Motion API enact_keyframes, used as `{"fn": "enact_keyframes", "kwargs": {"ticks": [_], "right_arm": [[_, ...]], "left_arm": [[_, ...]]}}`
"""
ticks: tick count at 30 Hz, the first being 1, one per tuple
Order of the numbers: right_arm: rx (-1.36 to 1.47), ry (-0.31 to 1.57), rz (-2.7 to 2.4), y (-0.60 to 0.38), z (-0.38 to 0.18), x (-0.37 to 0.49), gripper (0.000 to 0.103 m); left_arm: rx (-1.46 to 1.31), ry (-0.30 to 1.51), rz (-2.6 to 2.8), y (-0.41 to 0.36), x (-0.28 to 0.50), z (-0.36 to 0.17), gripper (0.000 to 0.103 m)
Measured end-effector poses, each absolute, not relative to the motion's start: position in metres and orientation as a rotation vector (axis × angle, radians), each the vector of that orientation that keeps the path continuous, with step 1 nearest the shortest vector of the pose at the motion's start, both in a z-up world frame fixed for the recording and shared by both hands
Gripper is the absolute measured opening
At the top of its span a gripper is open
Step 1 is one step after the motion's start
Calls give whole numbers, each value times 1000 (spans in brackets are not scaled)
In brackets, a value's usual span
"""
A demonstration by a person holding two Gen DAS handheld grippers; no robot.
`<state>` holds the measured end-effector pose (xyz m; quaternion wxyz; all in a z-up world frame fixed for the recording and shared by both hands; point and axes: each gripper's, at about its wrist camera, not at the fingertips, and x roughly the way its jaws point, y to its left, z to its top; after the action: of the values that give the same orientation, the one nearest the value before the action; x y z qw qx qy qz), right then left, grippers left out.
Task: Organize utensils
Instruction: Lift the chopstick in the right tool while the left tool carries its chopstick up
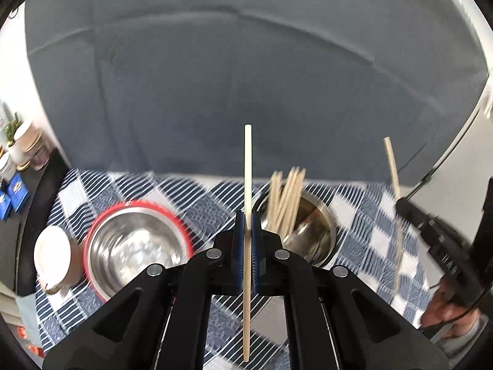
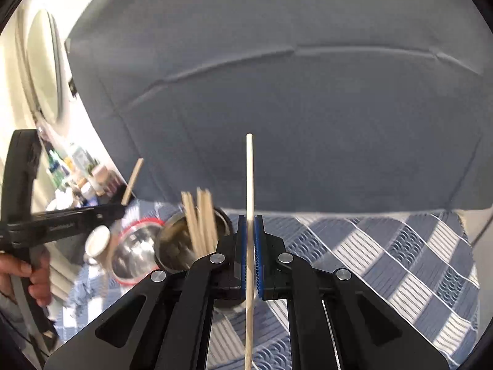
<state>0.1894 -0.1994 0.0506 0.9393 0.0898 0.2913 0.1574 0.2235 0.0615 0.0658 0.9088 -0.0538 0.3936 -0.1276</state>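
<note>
Left gripper (image 1: 247, 246): jaws clenched on one wooden chopstick (image 1: 247, 166), long axis upright, top end toward the grey sofa (image 1: 246, 77), lower end below the jaws.

Right gripper (image 2: 253, 256): clenched on a second chopstick (image 2: 249, 178), likewise upright.

Metal cup (image 1: 320, 231): stands on the blue checked cloth (image 1: 369, 209), holding a bundle of chopsticks (image 1: 286, 197) leaning outward.

Red-rimmed steel bowl (image 1: 135, 243): left of the cup, a white-lidded jar (image 1: 52, 256) beside it.

Left view only: blue boxes (image 1: 15, 191) and a potted plant at far left. Right view only: round mirror (image 2: 43, 64), shelf of bottles (image 2: 77, 172), the bare cloth stretching right.
</note>
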Motion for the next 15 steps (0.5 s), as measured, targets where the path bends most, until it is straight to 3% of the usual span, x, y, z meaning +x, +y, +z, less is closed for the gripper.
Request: {"fn": "enact_keyframes", "kwargs": {"ticks": [15], "right_arm": [[281,511,425,-173,67,248,5]], "left_arm": [[-149,649,-336,35,270,87,5]]}}
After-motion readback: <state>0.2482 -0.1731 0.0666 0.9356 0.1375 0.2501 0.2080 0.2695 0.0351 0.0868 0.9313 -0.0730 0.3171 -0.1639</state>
